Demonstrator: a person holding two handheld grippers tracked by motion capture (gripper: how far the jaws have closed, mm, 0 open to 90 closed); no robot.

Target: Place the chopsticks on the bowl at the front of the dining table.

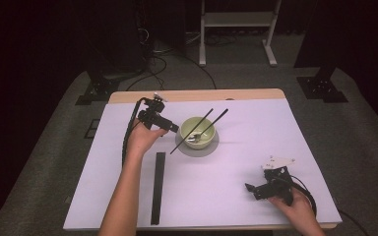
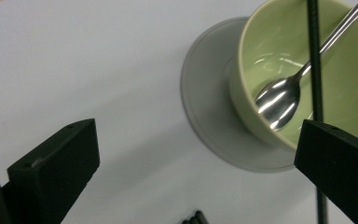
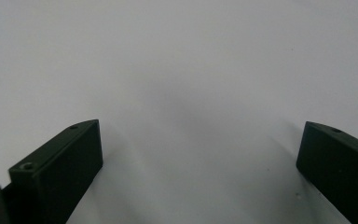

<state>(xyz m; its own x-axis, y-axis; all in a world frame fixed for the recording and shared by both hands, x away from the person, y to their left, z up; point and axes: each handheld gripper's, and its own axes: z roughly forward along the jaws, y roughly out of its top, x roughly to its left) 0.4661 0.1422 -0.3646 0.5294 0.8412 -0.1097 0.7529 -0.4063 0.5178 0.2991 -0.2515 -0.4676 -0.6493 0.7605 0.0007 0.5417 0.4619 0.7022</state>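
Left gripper (image 1: 173, 129) jaws wide, nothing held, just beside green bowl (image 1: 198, 132) at its 9 o'clock. Chopsticks (image 1: 199, 129) span the rim, long axis 7-to-1. Right gripper (image 1: 250, 188) empty, well apart.

Spoon (image 2: 279, 95) in bowl (image 1: 198, 132) on saucer (image 2: 205, 116); chopsticks (image 1: 211, 124) across its rim.
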